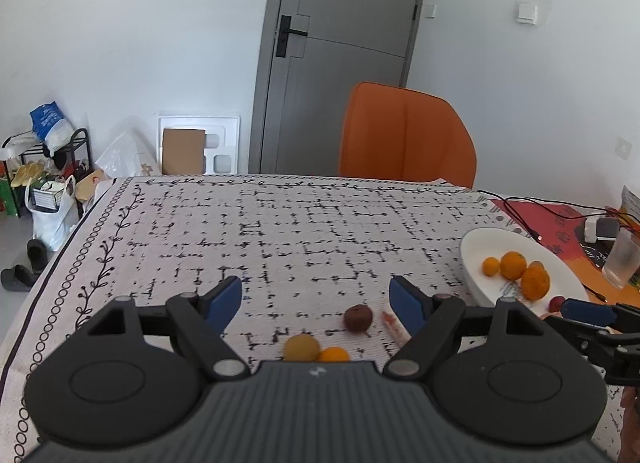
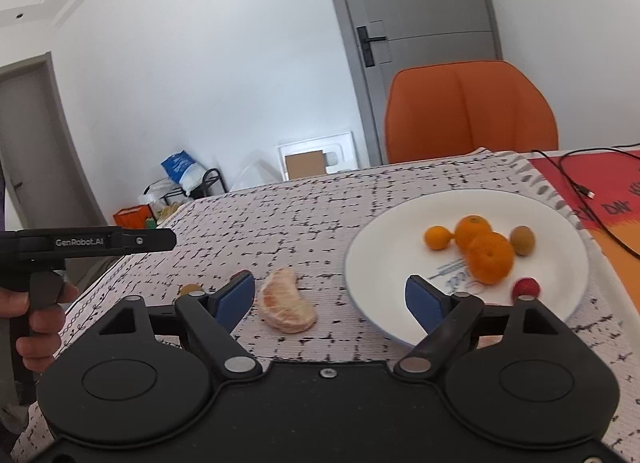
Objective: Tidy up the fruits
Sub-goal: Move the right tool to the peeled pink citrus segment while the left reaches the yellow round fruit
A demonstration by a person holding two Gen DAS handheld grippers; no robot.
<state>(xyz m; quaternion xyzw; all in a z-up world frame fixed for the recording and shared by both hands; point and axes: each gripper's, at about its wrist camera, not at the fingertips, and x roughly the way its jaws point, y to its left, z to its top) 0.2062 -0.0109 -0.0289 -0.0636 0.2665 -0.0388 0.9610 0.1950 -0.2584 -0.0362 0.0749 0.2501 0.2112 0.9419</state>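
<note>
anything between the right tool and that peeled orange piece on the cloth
Nothing visible does. The peeled orange piece lies on bare cloth just ahead of the open right tool, nearer its left finger. The plate sits off to the right, not in the path.

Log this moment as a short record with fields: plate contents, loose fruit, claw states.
plate: white plate on the patterned tablecloth
on plate: three orange citrus fruits, the largest in front; a brown kiwi-like fruit; a small red fruit
off plate: peeled citrus segment; brown round fruit; yellowish round fruit; small orange fruit
left claw: open, empty, above the loose fruit
right claw: open, empty, between segment and plate
</note>
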